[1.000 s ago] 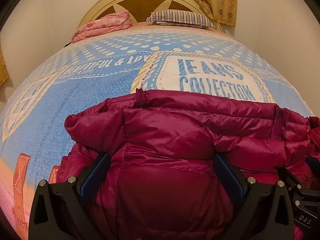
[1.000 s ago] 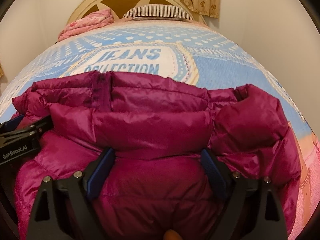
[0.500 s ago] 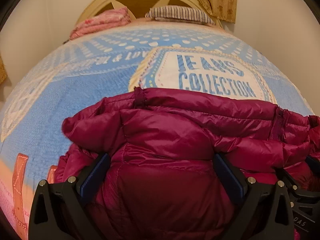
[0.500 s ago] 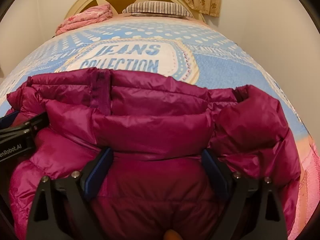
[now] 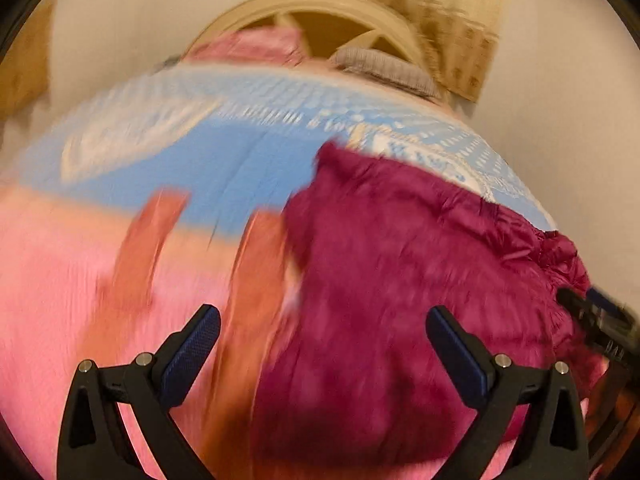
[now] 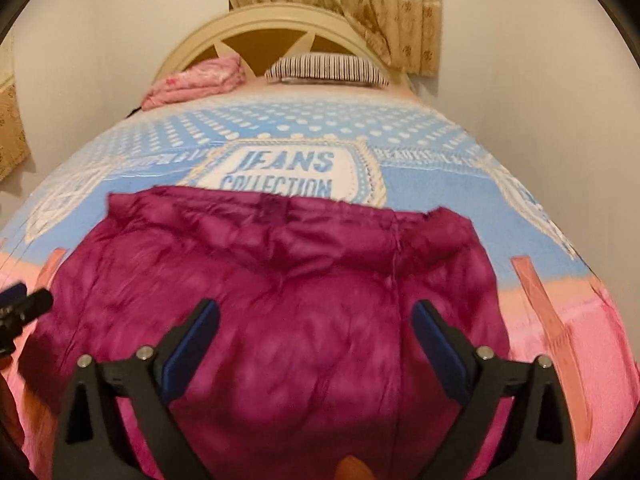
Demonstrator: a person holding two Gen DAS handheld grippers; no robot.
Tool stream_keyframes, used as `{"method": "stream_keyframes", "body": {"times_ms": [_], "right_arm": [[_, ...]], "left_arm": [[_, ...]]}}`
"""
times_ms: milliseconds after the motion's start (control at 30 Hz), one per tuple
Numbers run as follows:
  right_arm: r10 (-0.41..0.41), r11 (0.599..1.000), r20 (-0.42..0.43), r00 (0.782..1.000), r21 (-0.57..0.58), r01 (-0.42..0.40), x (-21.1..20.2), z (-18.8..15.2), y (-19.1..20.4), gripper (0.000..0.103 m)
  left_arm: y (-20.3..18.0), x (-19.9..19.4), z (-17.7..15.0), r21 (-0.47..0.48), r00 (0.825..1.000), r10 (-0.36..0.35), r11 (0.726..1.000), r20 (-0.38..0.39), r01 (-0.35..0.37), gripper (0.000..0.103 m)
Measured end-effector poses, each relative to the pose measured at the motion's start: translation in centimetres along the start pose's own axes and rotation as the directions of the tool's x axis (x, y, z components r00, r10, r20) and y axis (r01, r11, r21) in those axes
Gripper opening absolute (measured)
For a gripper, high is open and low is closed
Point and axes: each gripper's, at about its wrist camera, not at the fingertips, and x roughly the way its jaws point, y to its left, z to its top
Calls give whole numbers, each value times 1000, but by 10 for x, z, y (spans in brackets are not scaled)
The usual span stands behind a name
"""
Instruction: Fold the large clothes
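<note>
Folded magenta quilted down jacket: glossy, puffy nylon, stitched into horizontal baffles, lying as a rounded, bulging bundle on the bedspread. Far edge of jacket overlapping the lower rim of the white "JEANS COLLECTION" printed panel.

Fleecy printed bedspread: soft napped weave, blue with white dots beyond the jacket, pink with orange strap motifs beside and nearer than the jacket.

Right gripper: black plastic frame, blue textured pads, poised above the near part of the jacket. Jaws spread wide and just widened further; fabric visible below the gap, pads clear of it, nothing clamped.

Left gripper: same construction, jaws spread wide, nothing between the pads. Offset to the left of the jacket, straddling its left edge and the pink bedspread area. Left wrist view heavily motion-blurred; fine detail not readable.

Beyond the jacket, at the head of the bed:
- Cream arched wooden headboard with triangular cut-outs.
- Flat pillow with narrow dark and light stripes.
- Crumpled pink folded quilt, left of the pillow.
- Beige patterned curtain, pleated, hanging behind the headboard.
</note>
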Motion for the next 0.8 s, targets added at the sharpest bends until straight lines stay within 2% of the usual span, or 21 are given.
{"method": "stream_keyframes", "body": {"times_ms": [67,133,200,300,367,467,600,633,667,800], "right_arm": [[-4,1000,4,1000,-18,4,-7,-15,8,100],[-6,1000,7,1000,-28,6,-10,-28,15,100],[-19,999,6,1000,-43,19,-8,-35,23,100],[-10,998,-63,998,-69,5,9,-45,33,100],[-39,995,-96,995,-94,30,23,-55,40,101],[-66,992,-106,992,-110,54,34,-64,43,102],[-73,992,-114,991,-110,60,39,-63,43,102],[-74,992,-112,991,-112,62,39,-64,42,102],[-77,991,-110,991,-114,64,39,-64,42,102],[-78,991,-107,991,-112,66,39,-64,44,103]], "left_arm": [[8,-2,-14,-60,1000,-25,998,-6,25,102],[8,-2,-23,-83,1000,-13,996,16,15,102],[6,2,-26,-99,999,-41,994,3,41,102],[-2,15,-27,-92,1000,-8,996,-8,7,102],[0,26,-31,-111,999,2,994,-44,-7,102],[1,26,-32,-108,999,-3,994,-37,-1,102],[7,20,-32,-180,991,-131,975,9,131,101],[4,19,-33,-178,989,-146,973,15,146,93],[-1,18,-35,-163,986,-166,972,14,166,80],[-15,17,-38,-111,973,-226,967,36,229,53]]}}
